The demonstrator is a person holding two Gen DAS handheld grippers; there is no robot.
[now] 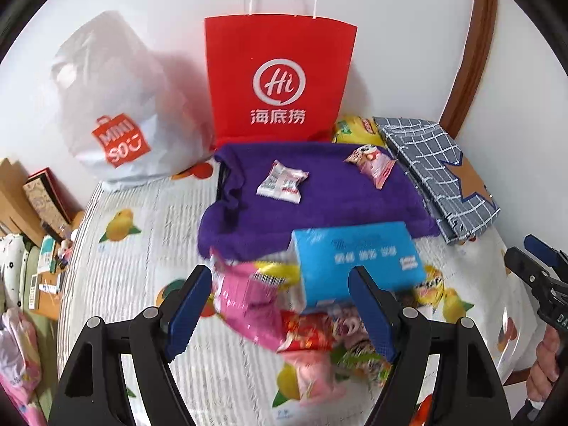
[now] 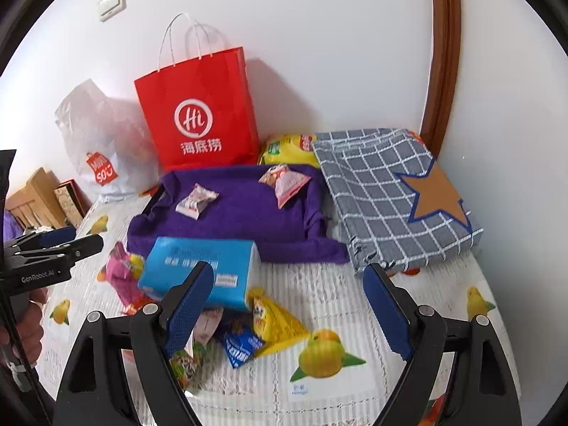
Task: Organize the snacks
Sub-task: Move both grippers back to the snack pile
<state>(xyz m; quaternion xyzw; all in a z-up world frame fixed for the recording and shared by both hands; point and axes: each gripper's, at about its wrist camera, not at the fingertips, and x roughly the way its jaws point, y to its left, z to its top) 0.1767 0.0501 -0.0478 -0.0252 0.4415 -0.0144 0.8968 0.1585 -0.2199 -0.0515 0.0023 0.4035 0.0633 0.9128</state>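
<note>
Purple cloth lines a shallow tray (image 1: pixel 319 209) on a bed whose white quilt (image 1: pixel 149 284) is printed with fruit. On that cloth two small snack packets are seen: a white-and-pink one (image 1: pixel 282 183) and a pink one (image 1: pixel 371 163) nearer the grey checked bundle (image 1: pixel 433 174). A red paper bag (image 1: pixel 280 81) and a white plastic bag (image 1: pixel 117 113) are propped against the wall behind.

Only the left wrist view takes in the clutter beside the bed at the left, with cardboard and a box (image 1: pixel 42 195). Only the right wrist view shows a wall switch (image 2: pixel 113 3), a yellow wedge-shaped packet (image 2: pixel 277 323) and a blue sachet (image 2: pixel 241 348) lying on the quilt.

The left tongs (image 1: pixel 280 316) are held spread, with nothing pinched; between and just beyond their tips lies the heap of snacks, a pink packet (image 1: pixel 245 301) and a red one (image 1: pixel 305 333) partly under a blue tissue pack (image 1: pixel 355 262). The right tongs (image 2: pixel 287 309) are likewise spread and empty; the same blue pack (image 2: pixel 198 269) lies by their left finger, the yellow packet between the fingers. Each pair of tongs is glimpsed at the edge of the other's view.
</note>
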